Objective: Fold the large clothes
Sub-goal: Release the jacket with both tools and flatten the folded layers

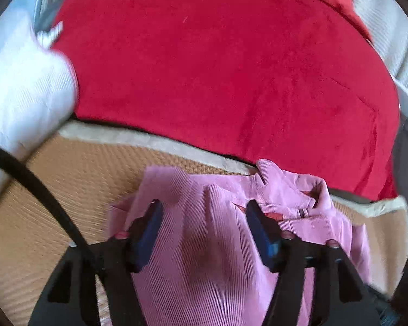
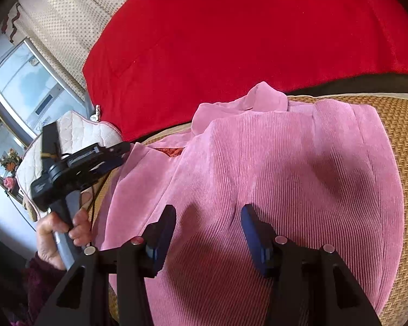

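The pink garment [image 2: 272,176], a ribbed, corduroy-like top with its collar [image 2: 266,97] toward the far edge, lies on a woven mat [image 2: 402,141]. In the right wrist view it looks already partly folded: one side panel is laid over the body, with a bit of red lining [image 2: 168,151] showing at the neck opening. The surface is fairly smooth, with soft shadows but no heavy bunching.

The right gripper [image 2: 208,225] hovers over the garment's near middle, jaws spread wide, holding nothing. The left gripper [image 1: 202,222] is likewise wide apart and empty above the cloth in its own view; in the right wrist view it appears at the garment's left edge [image 2: 117,149], held by the person's hand [image 2: 65,231]. Whether either gripper touches the fabric cannot be told.

Behind the mat lies a large red blanket [image 2: 244,32], with a white pillow [image 1: 27,87] to one side and a quilted cushion [image 2: 79,133] near a window [image 2: 27,87].

The step in hand looks like a pause between folds. The next move likely calls for both grippers to pinch an edge, probably the near hem or the left side, and carry it across evenly so the thick cloth does not slip or bunch.
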`<state>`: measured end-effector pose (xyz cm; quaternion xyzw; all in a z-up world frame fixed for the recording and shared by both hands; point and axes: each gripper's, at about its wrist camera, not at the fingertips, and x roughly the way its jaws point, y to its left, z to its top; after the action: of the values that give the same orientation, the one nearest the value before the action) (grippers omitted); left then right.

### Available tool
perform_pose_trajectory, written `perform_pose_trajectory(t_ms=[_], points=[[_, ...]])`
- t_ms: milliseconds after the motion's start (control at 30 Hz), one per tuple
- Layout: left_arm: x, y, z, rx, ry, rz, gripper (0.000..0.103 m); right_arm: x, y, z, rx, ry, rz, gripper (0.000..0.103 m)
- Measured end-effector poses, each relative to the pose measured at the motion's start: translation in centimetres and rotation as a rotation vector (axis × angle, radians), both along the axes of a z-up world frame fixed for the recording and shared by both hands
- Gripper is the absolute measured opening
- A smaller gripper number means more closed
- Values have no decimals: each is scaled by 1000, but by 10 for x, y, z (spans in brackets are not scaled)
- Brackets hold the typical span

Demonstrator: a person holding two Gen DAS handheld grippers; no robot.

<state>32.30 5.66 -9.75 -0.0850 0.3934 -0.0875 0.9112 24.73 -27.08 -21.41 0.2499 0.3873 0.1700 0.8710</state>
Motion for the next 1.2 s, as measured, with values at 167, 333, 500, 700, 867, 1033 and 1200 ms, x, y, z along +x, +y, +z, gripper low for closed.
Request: perform_pose_trajectory(t_ms=[167, 333, 500, 700, 867, 1033, 1200], points=[[-43, -9, 7, 115, -47, -29, 76, -9, -4, 14, -46, -62, -64, 55], [-80, -15, -8, 100, 7, -45, 77, -13, -7, 13, -105, -45, -110, 55], [-110, -23, -29, 180, 39, -72, 77, -14, -16, 1, -106, 28, -130, 55], [-121, -33, -45, 313, 13, -101, 79, -46, -17, 20, -103, -35, -120, 55], [-126, -35, -48, 352, 1, -114, 82, -61, -17, 13, -115, 7, -125, 54], [-124, -35, -53, 350, 15, -124, 83, -53, -11, 4, -155, 44, -113, 55], [-126, -35, -59, 379, 6, -124, 92, -51, -16, 14, -101, 8, -136, 55]])
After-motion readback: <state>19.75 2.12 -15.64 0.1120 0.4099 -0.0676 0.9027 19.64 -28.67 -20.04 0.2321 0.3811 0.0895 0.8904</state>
